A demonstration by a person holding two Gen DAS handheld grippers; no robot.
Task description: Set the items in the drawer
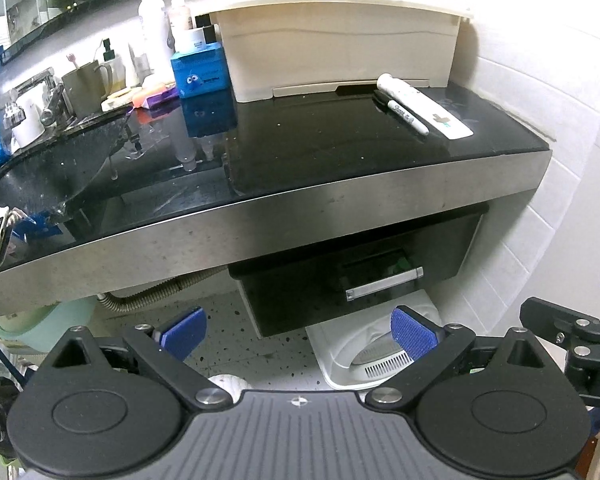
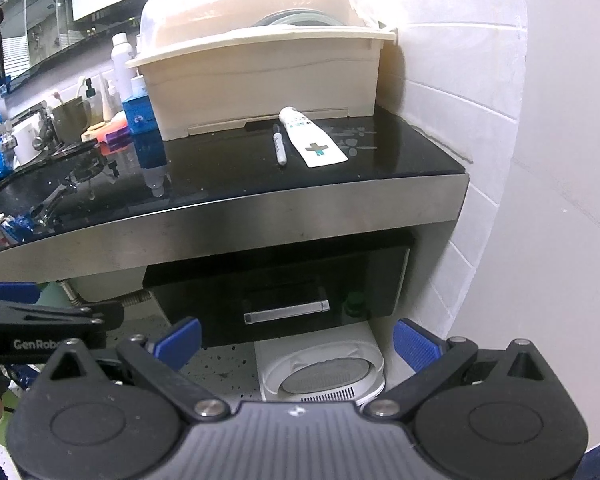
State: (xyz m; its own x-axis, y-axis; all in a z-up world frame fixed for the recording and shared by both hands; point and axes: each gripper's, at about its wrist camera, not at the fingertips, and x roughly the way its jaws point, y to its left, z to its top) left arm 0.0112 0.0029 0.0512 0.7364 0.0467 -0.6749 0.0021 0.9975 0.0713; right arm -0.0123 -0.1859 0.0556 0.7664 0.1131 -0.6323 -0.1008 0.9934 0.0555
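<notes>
A white tube (image 1: 424, 106) (image 2: 312, 136) and a marker pen (image 1: 406, 116) (image 2: 279, 144) lie side by side on the black countertop (image 1: 320, 140) (image 2: 228, 168), right of centre, in front of a cream bin. Below the counter hangs a black drawer (image 1: 340, 280) (image 2: 284, 280) with a silver handle (image 1: 384, 283) (image 2: 286, 312); it looks shut. My left gripper (image 1: 298, 332) is open and empty, low in front of the drawer. My right gripper (image 2: 298, 344) is open and empty, also below the drawer handle.
A cream plastic bin (image 1: 340, 44) (image 2: 260, 80) stands at the back of the counter. A blue box (image 1: 198, 70), bottles, a mug and a tap crowd the left. A white appliance (image 2: 324, 368) sits on the floor under the drawer. A tiled wall bounds the right.
</notes>
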